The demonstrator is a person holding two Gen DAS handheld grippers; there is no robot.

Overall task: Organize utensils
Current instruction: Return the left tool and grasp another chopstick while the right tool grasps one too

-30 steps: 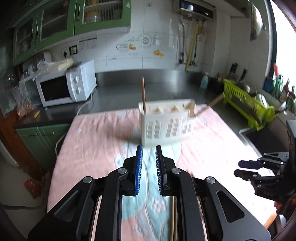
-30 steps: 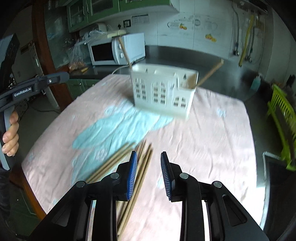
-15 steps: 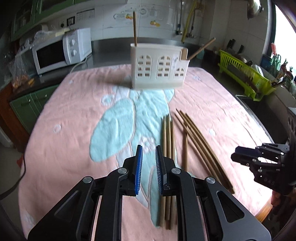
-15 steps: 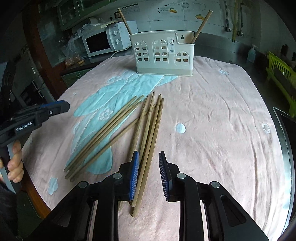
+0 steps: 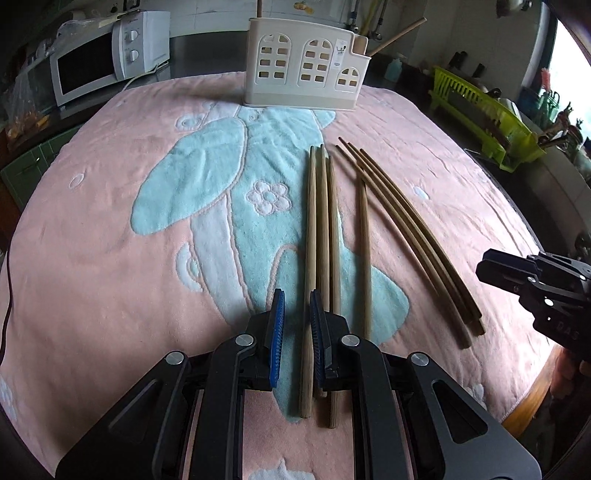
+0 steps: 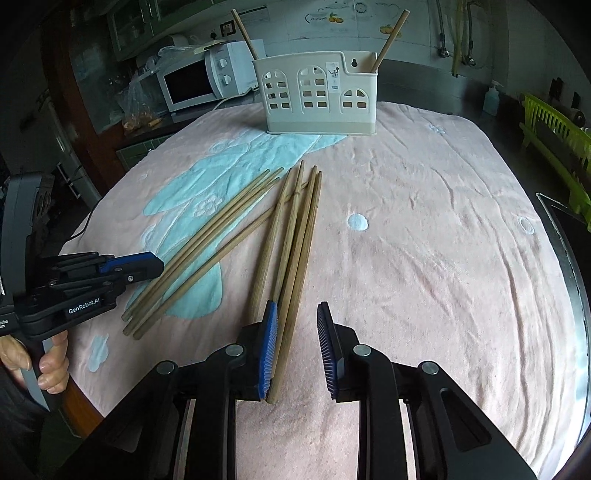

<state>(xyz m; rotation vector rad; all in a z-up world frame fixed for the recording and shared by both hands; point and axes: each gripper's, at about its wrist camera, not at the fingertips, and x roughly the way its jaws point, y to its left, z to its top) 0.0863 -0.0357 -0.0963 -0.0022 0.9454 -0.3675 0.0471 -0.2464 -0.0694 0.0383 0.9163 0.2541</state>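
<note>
Chopsticks: your long wooden chopsticks (image 5: pixel 321 236) lie loose on the pink towel with a pale blue cartoon pattern (image 5: pixel 110 240), in the middle of both views. In the left wrist view three lie side by side at centre, one alone just right of them, and a curved bundle further right (image 5: pixel 417 236).
Holder: the cream plastic utensil holder with arched window cut-outs (image 6: pixel 319 94) stands upright at the top centre of each view, at the far edge of the towel. Two chopsticks lean in it, one at its left end (image 6: pixel 243 33) and one at its right end (image 6: pixel 388 38).
Left gripper: your left gripper (image 5: pixel 295 332) sits low at the bottom centre of its own view, its blue pads slightly apart and clamped on nothing. The leftmost chopstick's near end runs through the gap between them.
Right gripper: your right gripper (image 6: pixel 295 347) has its pads wide apart, empty. One chopstick end (image 6: pixel 280 354) lies just beside the inner face of its left pad; whether they touch, you cannot tell.
Background: a white microwave (image 5: pixel 107 70) is at upper left, a lime green dish rack (image 5: pixel 484 114) at upper right.
</note>
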